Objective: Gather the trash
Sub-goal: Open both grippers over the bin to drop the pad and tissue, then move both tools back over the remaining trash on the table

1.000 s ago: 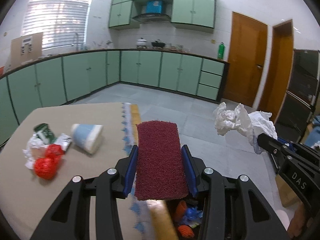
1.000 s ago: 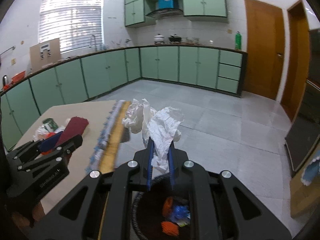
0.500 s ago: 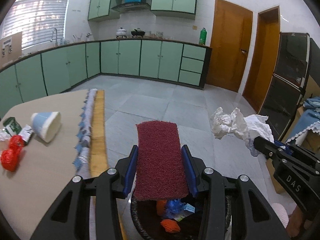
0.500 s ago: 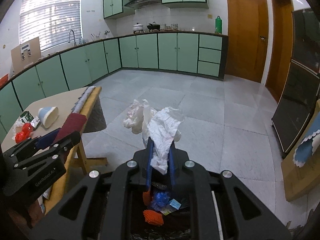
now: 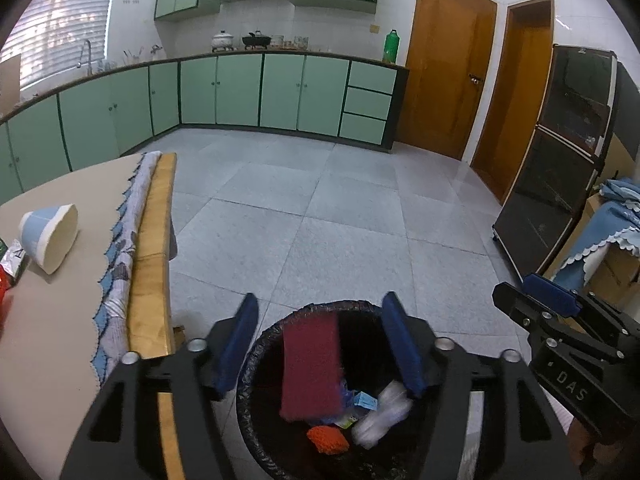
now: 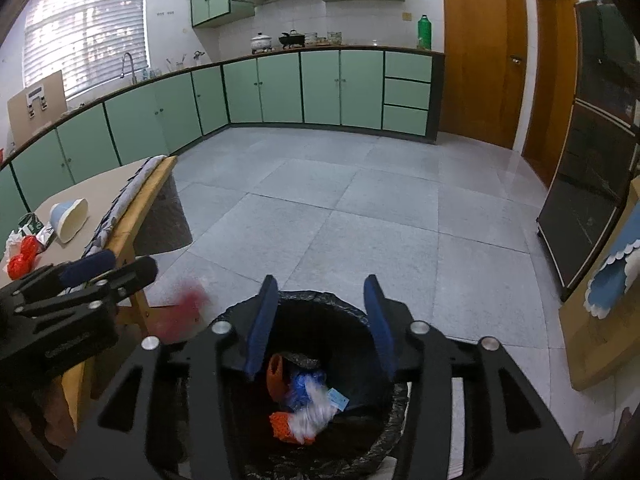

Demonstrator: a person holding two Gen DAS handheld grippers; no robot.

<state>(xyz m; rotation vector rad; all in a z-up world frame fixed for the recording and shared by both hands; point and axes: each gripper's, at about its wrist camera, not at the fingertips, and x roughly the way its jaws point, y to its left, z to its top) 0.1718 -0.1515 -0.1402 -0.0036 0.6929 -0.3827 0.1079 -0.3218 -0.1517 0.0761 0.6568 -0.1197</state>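
Daylight enters through the blinds of the window, which wash out white, and leaves the kitchen evenly bright with soft shadows. The tiled floor shows a faint sheen near the doors. Fisheye bending curves the cabinets, and dark vignetting fills the corners. A red pad and white paper are motion-blurred.

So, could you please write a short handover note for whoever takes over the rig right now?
Left gripper: jaws opening over the black-lined trash bin; the red scouring pad is loose between them, dropping in.
Right gripper: jaws opening over the same bin, nothing in them; the white crumpled paper is falling in, blurred.
Done: both pieces let go; orange and blue scraps are already inside.
Left: on the table, a tipped blue-and-white paper cup, red netting and wrappers.
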